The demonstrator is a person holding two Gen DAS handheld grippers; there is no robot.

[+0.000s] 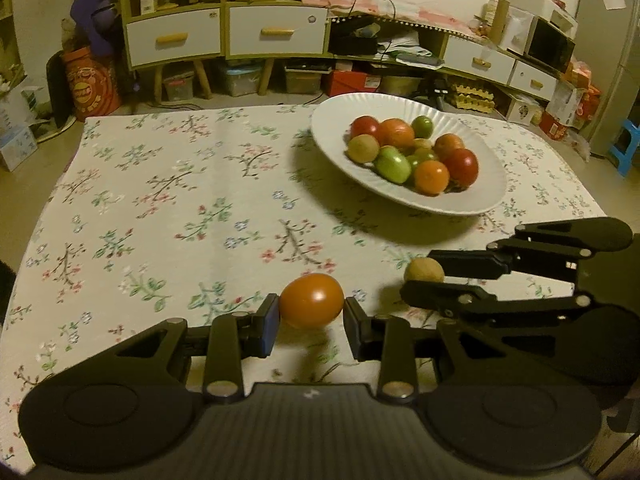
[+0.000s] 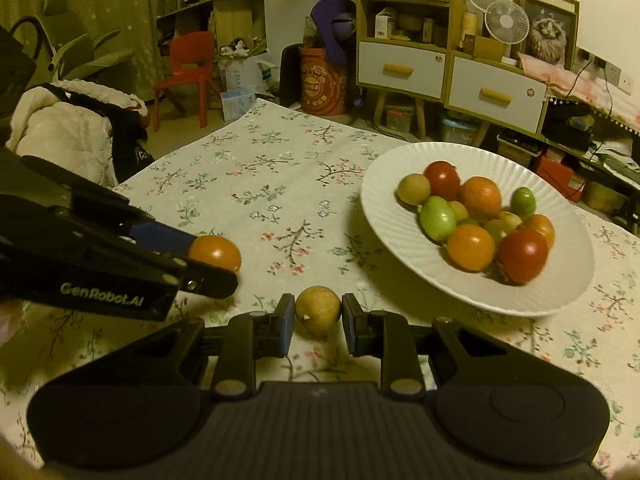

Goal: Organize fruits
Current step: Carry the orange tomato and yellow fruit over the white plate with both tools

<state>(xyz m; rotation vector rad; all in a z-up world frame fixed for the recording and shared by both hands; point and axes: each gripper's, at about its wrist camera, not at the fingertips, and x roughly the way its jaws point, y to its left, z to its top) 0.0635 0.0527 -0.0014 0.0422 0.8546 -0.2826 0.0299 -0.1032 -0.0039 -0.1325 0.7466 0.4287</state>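
My left gripper [image 1: 311, 316] is shut on an orange tomato [image 1: 311, 300], held just above the flowered tablecloth [image 1: 180, 208]. My right gripper [image 2: 318, 318] is shut on a small yellow-brown round fruit [image 2: 318, 310], also slightly above the cloth. In the left wrist view the right gripper [image 1: 416, 276] comes in from the right with the yellow-brown fruit [image 1: 424, 270] at its tip. The right wrist view shows the left gripper [image 2: 212, 260] at the left with the orange tomato [image 2: 215, 253]. A white plate [image 1: 492, 184] [image 2: 568, 280] beyond both grippers holds several red, orange, green and yellowish fruits.
The table's far edge runs behind the plate. A chair with a white fleece jacket [image 2: 64, 132] stands at the table's left side. Low cabinets with drawers [image 1: 224, 34], boxes, a red child's chair [image 2: 184, 76] and a blue stool [image 1: 626, 140] crowd the floor beyond.
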